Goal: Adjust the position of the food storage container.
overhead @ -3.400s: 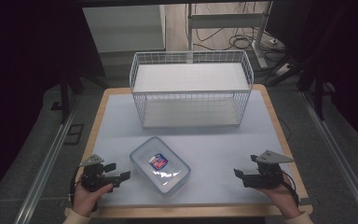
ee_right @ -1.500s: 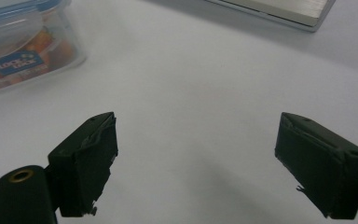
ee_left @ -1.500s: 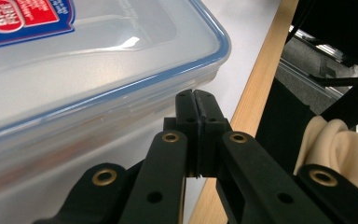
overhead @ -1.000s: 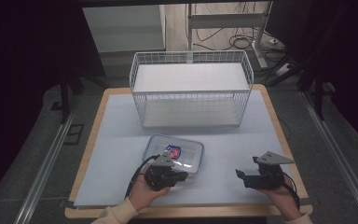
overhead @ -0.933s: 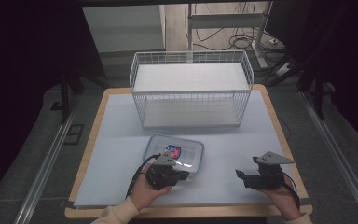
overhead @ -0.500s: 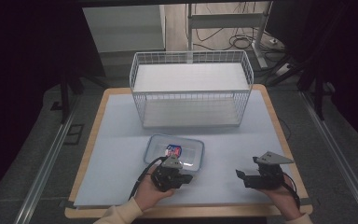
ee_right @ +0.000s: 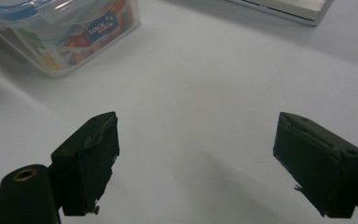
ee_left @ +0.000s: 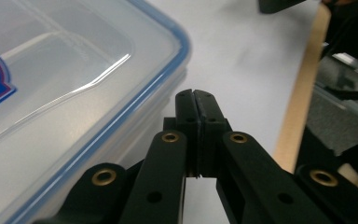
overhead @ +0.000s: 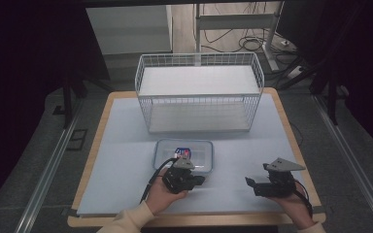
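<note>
Two tongs low over table (overhead: 126, 145): left tongs (overhead: 200, 180) closed on nothing, now pressed against box (overhead: 196, 151), nudged squarer toward basket (overhead: 199, 92); right tongs (overhead: 248, 182) apart, idle.

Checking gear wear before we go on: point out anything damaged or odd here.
The right tongs have ragged, torn pad edges, seen on one fingertip in the right gripper view. The plastic box sits lidded and squared to the table; nothing is spilled.
</note>
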